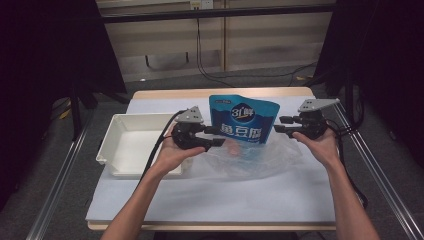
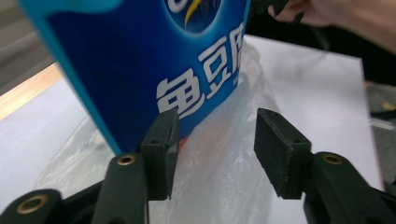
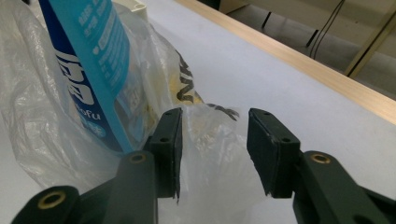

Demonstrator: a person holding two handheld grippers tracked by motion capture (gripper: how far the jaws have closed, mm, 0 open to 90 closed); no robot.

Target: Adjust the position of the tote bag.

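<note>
A blue pouch (image 1: pixel 243 122) with white lettering stands upright inside a crumpled clear plastic bag (image 1: pixel 260 157) at the middle of the table. My left gripper (image 1: pixel 220 136) is at the pouch's lower left corner. In the left gripper view my left gripper (image 2: pixel 215 116) has its jaws apart, the pouch (image 2: pixel 140 60) rising behind one jaw and bag film (image 2: pixel 224 172) lying between them, unpinched. My right gripper (image 1: pixel 278 124) sits at the pouch's right edge. In the right gripper view, my right gripper (image 3: pixel 215 112) is also open, with loose bag film (image 3: pixel 205 140) between its pads and the pouch (image 3: pixel 88 60) to one side.
A white empty tray (image 1: pixel 107 145) lies at the left of the table, just behind my left hand. The white table cover (image 1: pixel 225 200) stretches bare toward the near edge. Metal rails (image 1: pixel 60 175) run along both sides of the table.
</note>
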